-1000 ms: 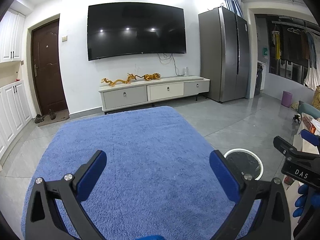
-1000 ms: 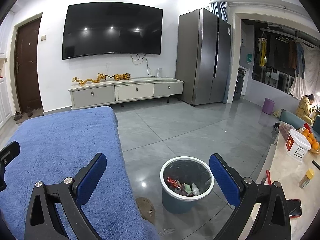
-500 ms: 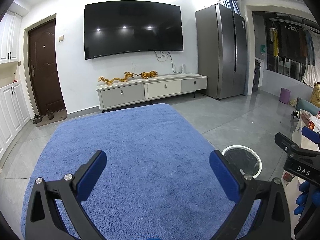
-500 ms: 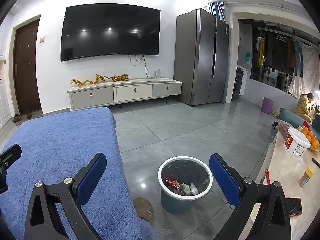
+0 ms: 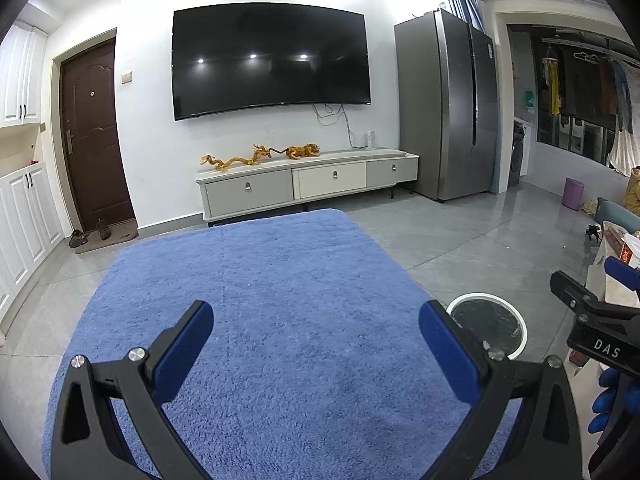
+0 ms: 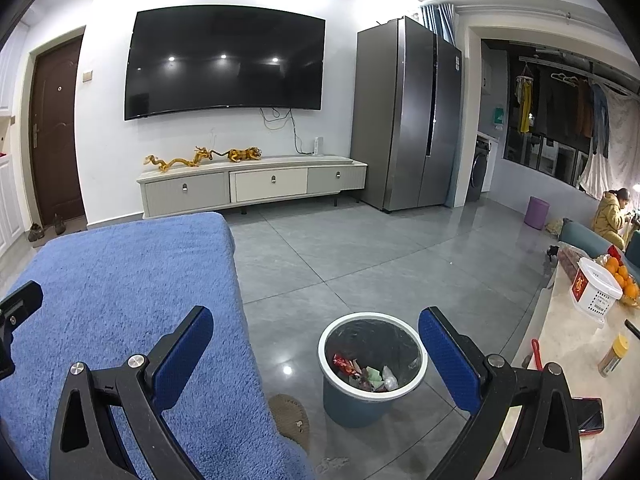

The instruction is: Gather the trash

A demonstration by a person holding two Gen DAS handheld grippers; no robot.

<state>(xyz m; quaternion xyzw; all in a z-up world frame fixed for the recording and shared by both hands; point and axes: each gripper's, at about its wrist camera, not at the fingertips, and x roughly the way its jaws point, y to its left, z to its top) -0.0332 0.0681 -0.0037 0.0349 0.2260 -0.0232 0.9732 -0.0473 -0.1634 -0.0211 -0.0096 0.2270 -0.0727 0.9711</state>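
A blue bin with a white rim (image 6: 372, 364) stands on the grey floor and holds several crumpled wrappers (image 6: 364, 372). In the left wrist view the same bin (image 5: 486, 330) shows just right of the blue cloth. My right gripper (image 6: 316, 344) is open and empty, held above the floor with the bin between its blue pads. My left gripper (image 5: 316, 340) is open and empty over the bare blue cloth (image 5: 260, 300). The right gripper (image 5: 596, 316) also shows at the right edge, held by a blue-gloved hand (image 5: 612, 404).
A marble counter (image 6: 576, 360) at right carries a white basket, oranges, a yellow-capped jar, a red tool and a phone. A slipper (image 6: 290, 416) lies by the bin. A TV cabinet (image 6: 252, 184), a fridge (image 6: 408, 116) and a seated person (image 6: 610, 216) lie beyond.
Both views have shifted slightly; the bin sits a touch lower and more left in the right wrist view. Both grippers stay open and empty.
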